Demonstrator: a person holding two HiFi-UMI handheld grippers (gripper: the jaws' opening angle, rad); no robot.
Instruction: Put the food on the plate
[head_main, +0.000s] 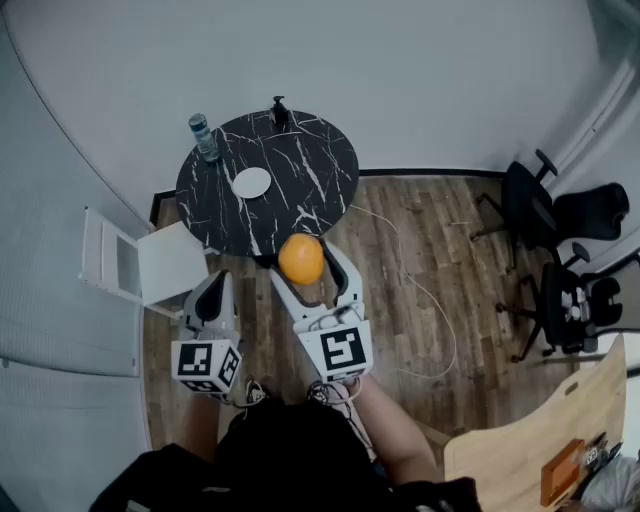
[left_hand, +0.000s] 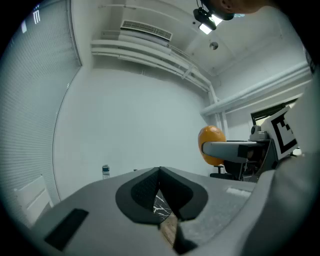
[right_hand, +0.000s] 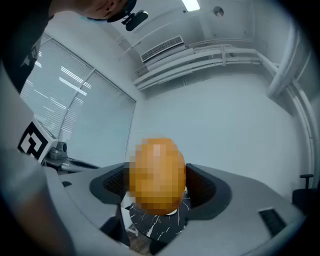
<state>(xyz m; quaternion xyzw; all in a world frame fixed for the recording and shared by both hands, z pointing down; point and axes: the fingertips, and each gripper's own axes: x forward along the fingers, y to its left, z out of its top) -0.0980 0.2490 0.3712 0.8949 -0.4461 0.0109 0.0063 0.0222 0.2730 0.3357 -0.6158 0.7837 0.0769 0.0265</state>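
Note:
An orange (head_main: 301, 259) is held between the jaws of my right gripper (head_main: 307, 262), above the wood floor just short of the round black marble table (head_main: 300, 190). In the right gripper view the orange (right_hand: 157, 176) fills the gap between the pads, with the table below it. A small white plate (head_main: 251, 182) lies on the table's left half. My left gripper (head_main: 214, 288) hangs lower left of the table with its jaws together and nothing in them. The left gripper view shows the orange (left_hand: 211, 145) and the right gripper off to its right.
A water bottle (head_main: 204, 137) stands at the table's far left edge and a small dark object (head_main: 279, 112) at its far edge. A white folding chair (head_main: 140, 262) stands left of the table. Office chairs (head_main: 560, 260) are at right; a cable (head_main: 420, 300) lies on the floor.

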